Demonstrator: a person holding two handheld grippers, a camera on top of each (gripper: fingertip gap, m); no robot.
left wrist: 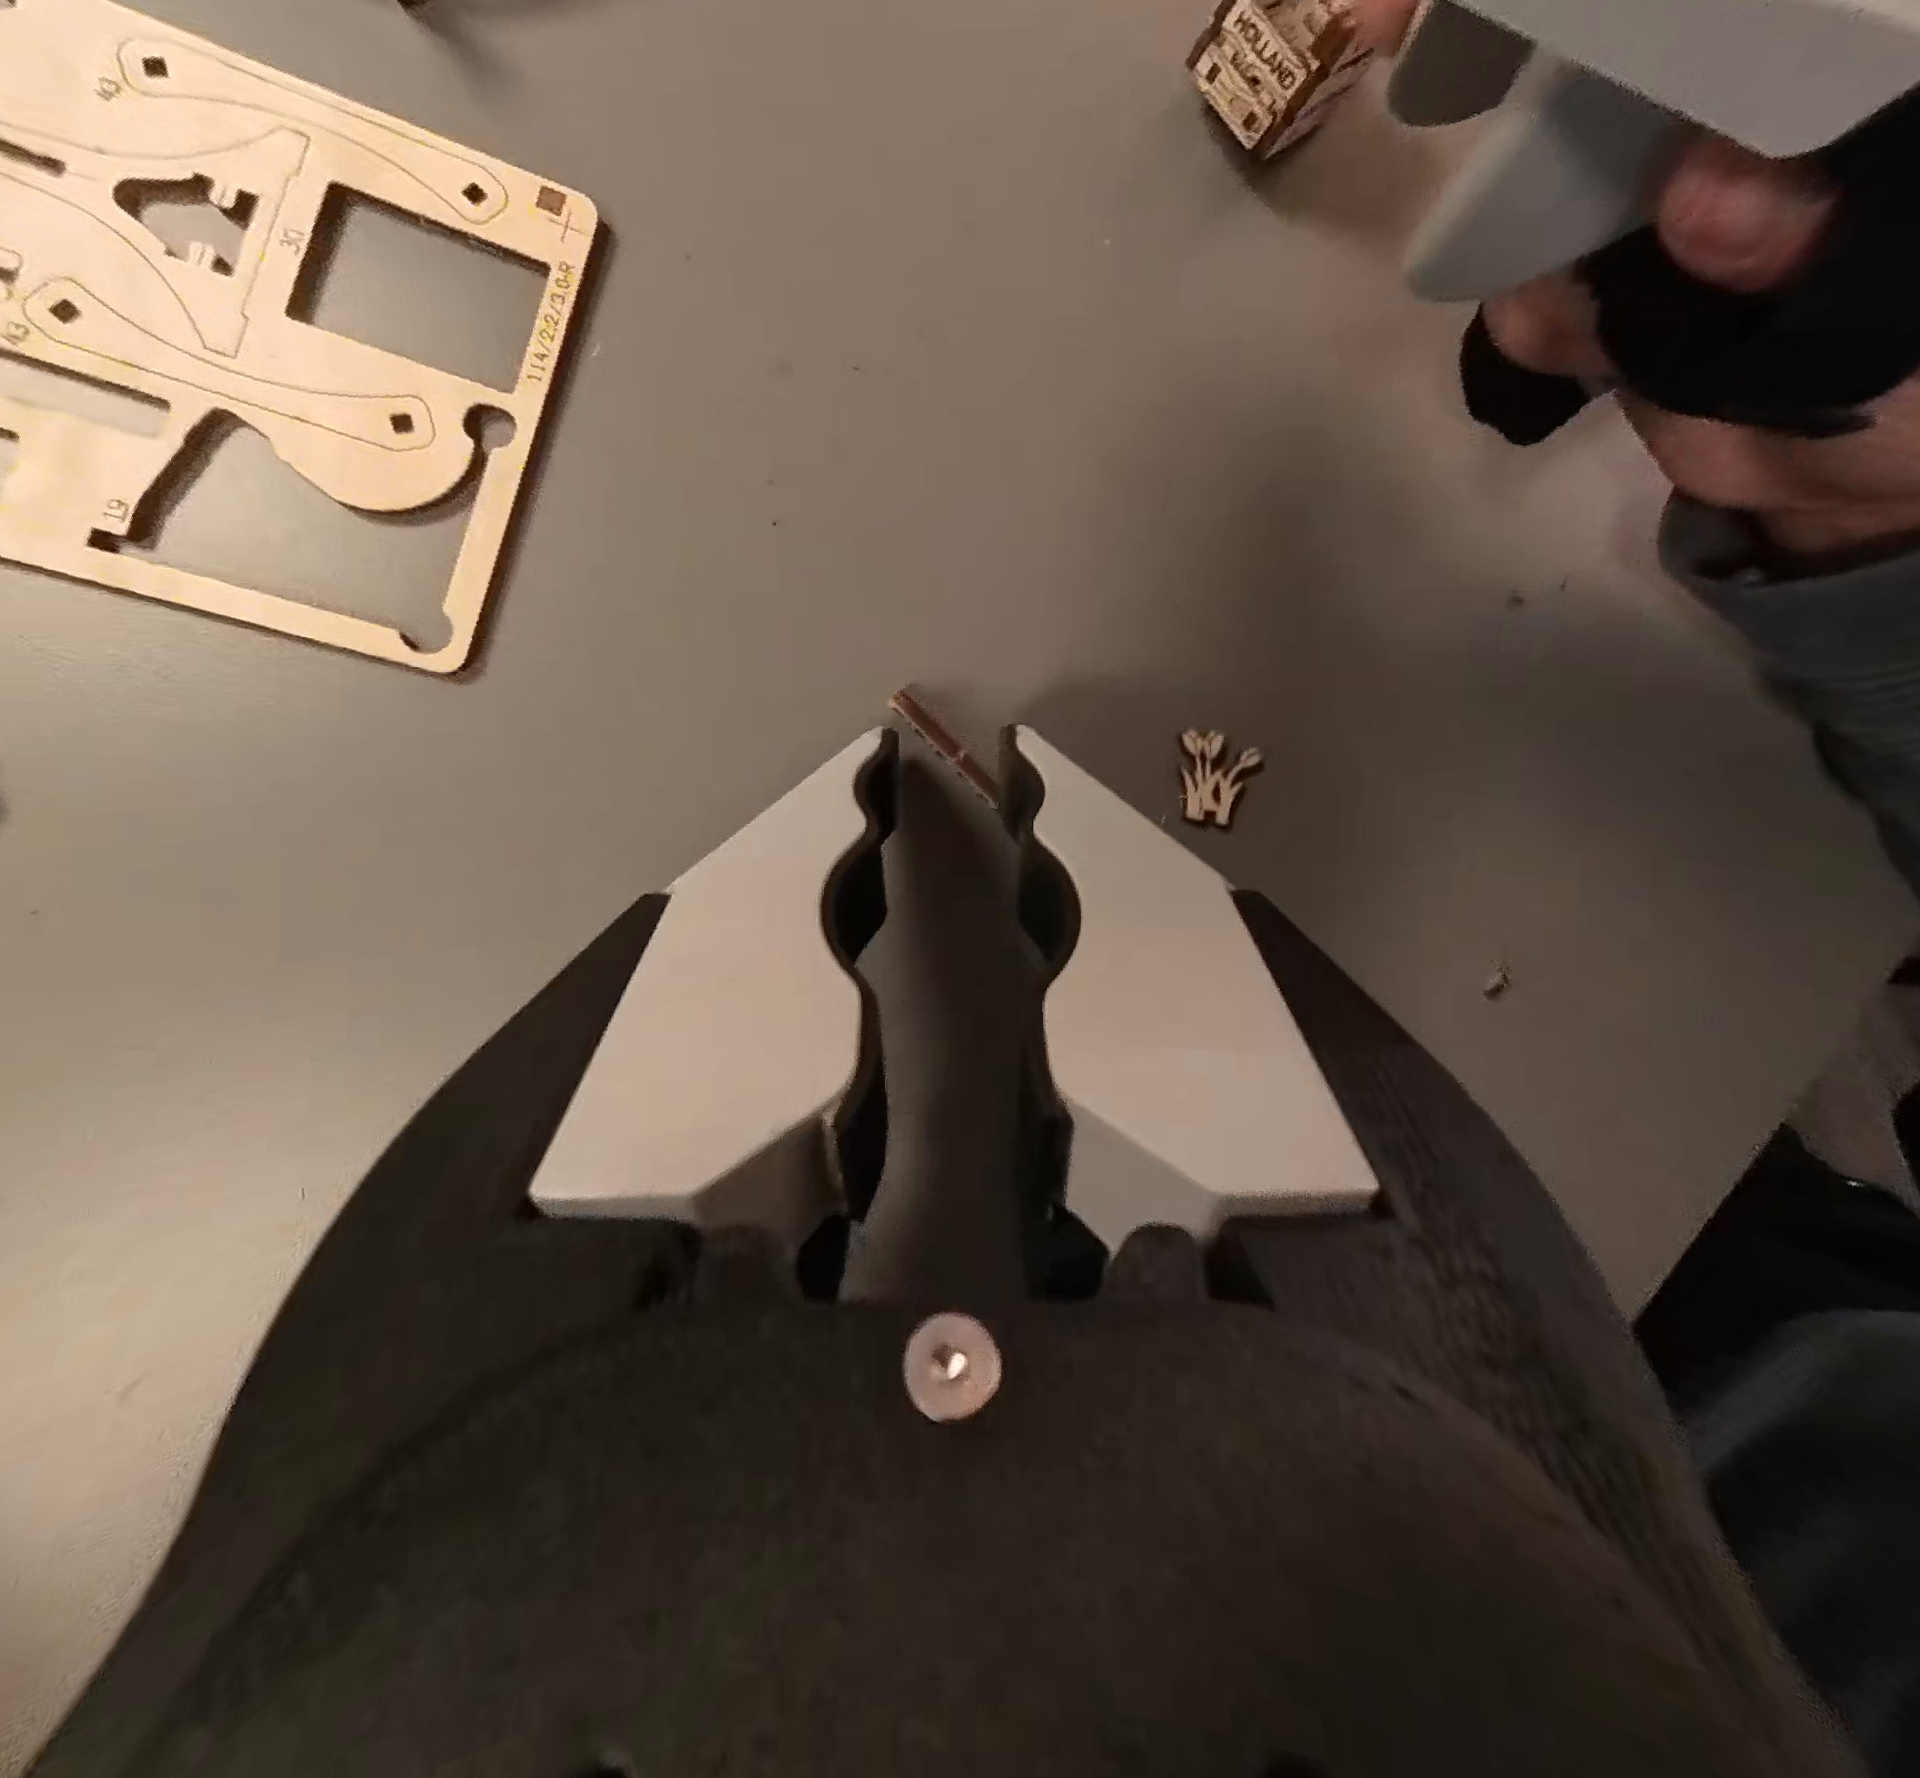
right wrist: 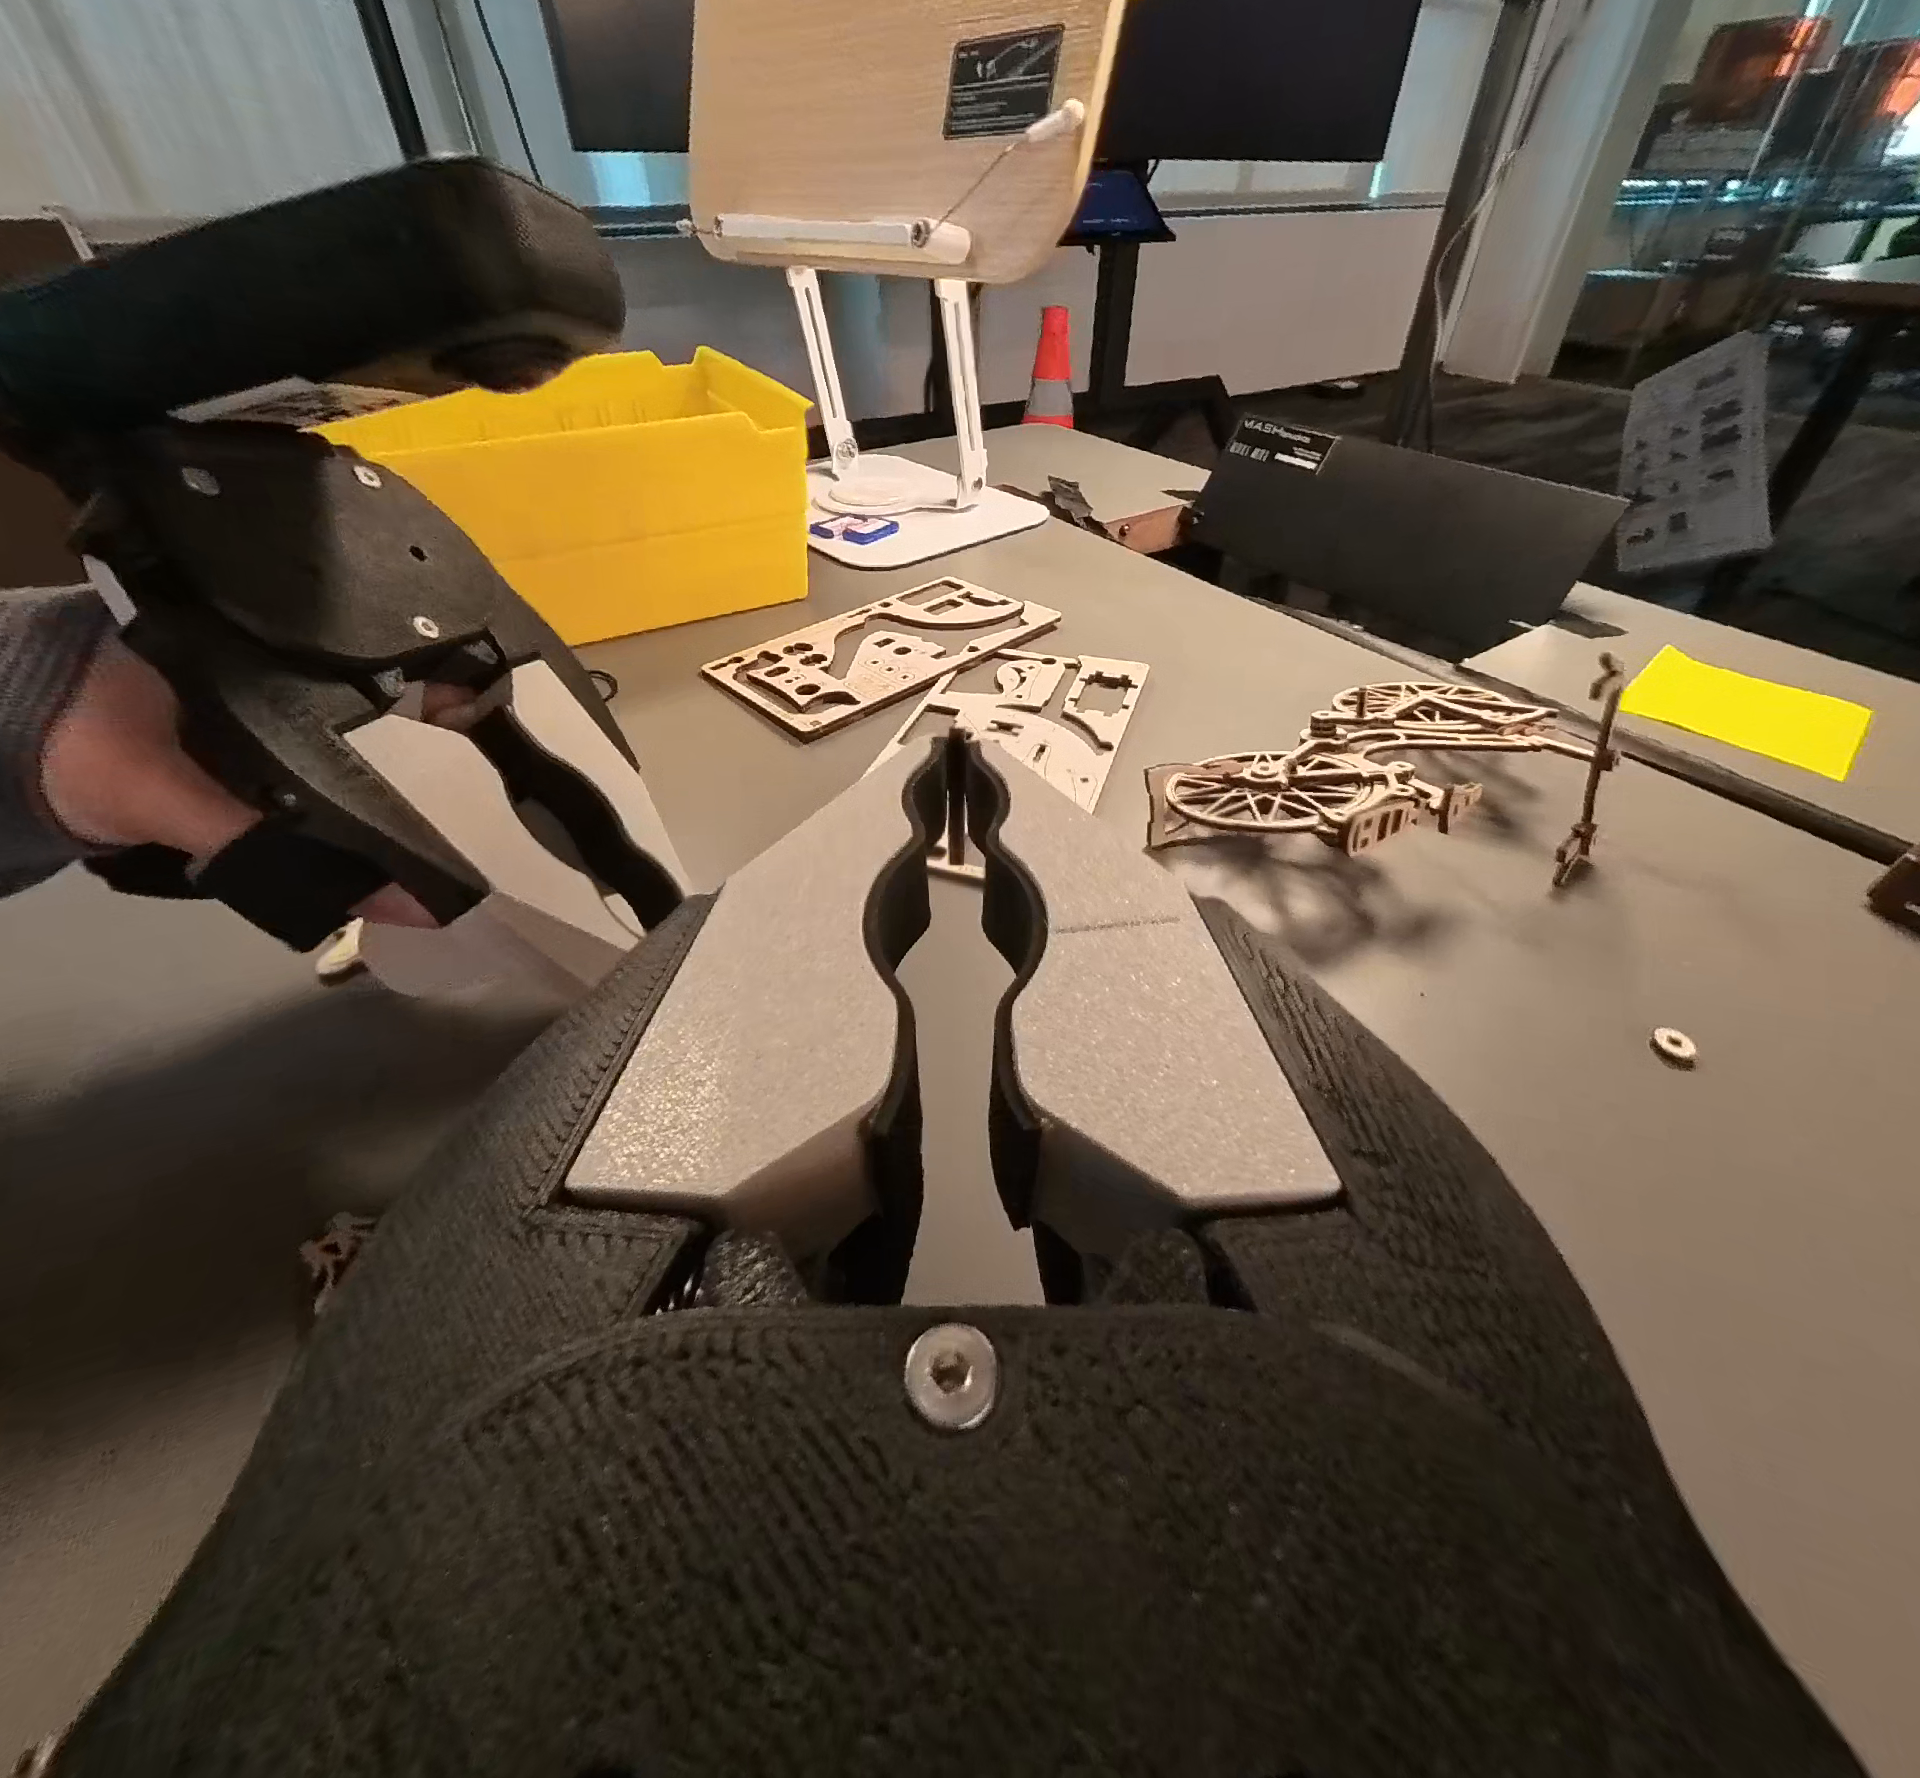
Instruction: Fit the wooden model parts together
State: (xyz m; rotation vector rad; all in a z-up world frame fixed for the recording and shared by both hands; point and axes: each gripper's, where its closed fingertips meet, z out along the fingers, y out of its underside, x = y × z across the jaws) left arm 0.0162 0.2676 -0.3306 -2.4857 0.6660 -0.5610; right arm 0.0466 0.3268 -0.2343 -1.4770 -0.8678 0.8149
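Tabletop (left wrist: 935, 378): flat grey. Cut-out wooden sheet (left wrist: 260, 305), 10 o'clock: pale tan, dark burnt edges. Small flower piece (left wrist: 1216, 778): same pale wood. Left gripper (left wrist: 945, 752): black textured body, light grey finger blocks. Bin (right wrist: 613, 492), 11 o'clock: bright yellow. Cone (right wrist: 1051, 367): orange, white band. Paper (right wrist: 1745, 710), 2 o'clock: yellow.

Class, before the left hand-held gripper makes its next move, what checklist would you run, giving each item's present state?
1. Left hand-held gripper open: ok.
2. Small wooden stick between its tips, on the table: ok.
3. Stick square to the fingers: not ok, it lies slantwise.
4. Tulip piece clear of the fingers: ok.
5. Right hand-held gripper pinching thin wooden part: ok.
6. Slot for the stick located: cannot tell.
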